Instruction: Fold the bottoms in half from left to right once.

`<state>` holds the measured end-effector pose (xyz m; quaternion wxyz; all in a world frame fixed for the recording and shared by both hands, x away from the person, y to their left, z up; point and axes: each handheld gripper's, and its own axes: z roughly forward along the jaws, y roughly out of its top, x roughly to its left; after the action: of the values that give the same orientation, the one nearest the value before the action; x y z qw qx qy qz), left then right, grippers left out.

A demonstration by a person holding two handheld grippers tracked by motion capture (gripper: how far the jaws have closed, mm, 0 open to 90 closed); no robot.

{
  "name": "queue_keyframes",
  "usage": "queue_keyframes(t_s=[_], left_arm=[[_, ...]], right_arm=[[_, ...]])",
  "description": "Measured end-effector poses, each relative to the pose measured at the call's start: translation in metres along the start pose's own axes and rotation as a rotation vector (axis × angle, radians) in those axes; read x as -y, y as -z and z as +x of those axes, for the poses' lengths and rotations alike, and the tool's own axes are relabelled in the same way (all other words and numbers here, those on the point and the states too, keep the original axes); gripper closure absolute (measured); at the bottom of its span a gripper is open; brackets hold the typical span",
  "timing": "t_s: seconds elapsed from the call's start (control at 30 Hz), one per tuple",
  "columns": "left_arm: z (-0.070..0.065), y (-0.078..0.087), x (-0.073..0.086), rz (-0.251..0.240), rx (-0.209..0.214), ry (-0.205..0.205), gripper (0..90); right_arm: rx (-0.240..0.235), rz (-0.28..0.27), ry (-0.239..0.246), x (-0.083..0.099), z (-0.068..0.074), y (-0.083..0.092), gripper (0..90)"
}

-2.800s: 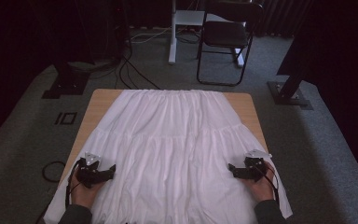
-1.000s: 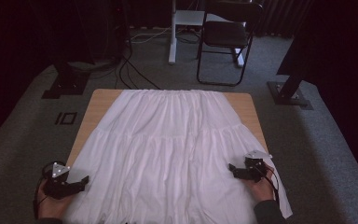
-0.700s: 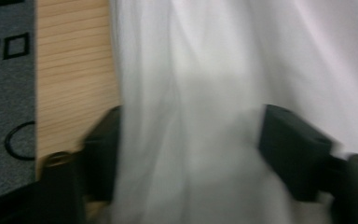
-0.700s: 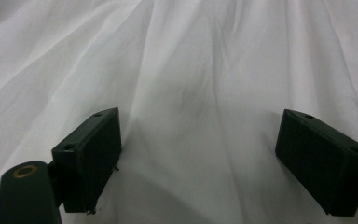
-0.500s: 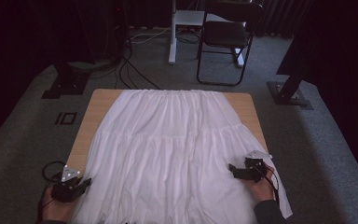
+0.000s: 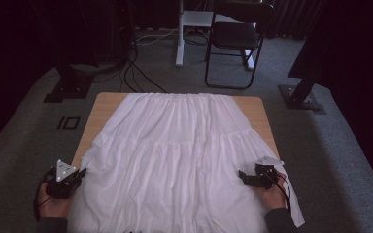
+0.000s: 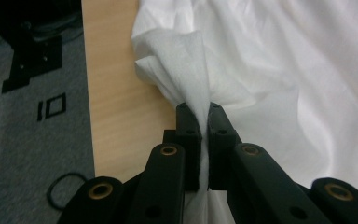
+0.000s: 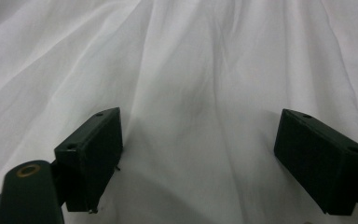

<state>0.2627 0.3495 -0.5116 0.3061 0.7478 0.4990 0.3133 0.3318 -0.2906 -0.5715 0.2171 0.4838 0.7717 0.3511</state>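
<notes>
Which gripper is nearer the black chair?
Right. The right gripper sits nearly straight below the chair at the skirt's near right; the left gripper is far off at the near-left corner.

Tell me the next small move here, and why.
Probably close the right gripper on the white skirt: its jaws stand wide open over the cloth, while the left gripper already pinches the edge near the table side.

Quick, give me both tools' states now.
Left tool: just closed, pinching the white skirt at its edge.
Right tool: open over the skirt, holding nothing.
</notes>
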Motion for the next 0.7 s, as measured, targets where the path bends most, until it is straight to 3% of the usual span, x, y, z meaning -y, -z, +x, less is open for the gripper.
queue_keyframes(t_s=[0.1, 0.3, 0.43, 0.57, 0.6, 0.63, 0.67, 0.7], left_arm=[[0.000, 0.001, -0.006, -0.024, 0.025, 0.001, 87.2], [-0.003, 0.005, -0.017, -0.065, 0.032, -0.013, 87.1], [0.001, 0.009, -0.024, -0.081, -0.001, -0.025, 87.1], [0.013, 0.015, -0.026, -0.088, -0.050, -0.015, 87.2], [0.016, 0.016, -0.026, -0.089, -0.059, -0.013, 87.2], [0.020, 0.018, -0.025, -0.091, -0.071, -0.007, 87.2], [0.024, 0.019, -0.024, -0.091, -0.082, 0.003, 87.2], [0.032, 0.021, -0.022, -0.087, -0.107, 0.011, 87.2]], right_arm=[[0.000, 0.000, 0.000, 0.000, 0.000, 0.000, 14.6], [0.000, 0.000, 0.000, 0.000, 0.000, 0.000, 14.6], [0.000, 0.000, 0.000, 0.000, 0.000, 0.000, 14.6], [0.000, 0.000, 0.000, 0.000, 0.000, 0.000, 14.7], [0.000, 0.000, -0.003, 0.000, 0.000, 0.000, 15.9], [0.000, -0.003, -0.005, 0.000, 0.000, 0.004, 31.5], [0.000, -0.003, -0.005, 0.000, 0.000, 0.004, 31.5], [0.008, -0.009, -0.008, -0.001, -0.002, 0.012, 37.1]])
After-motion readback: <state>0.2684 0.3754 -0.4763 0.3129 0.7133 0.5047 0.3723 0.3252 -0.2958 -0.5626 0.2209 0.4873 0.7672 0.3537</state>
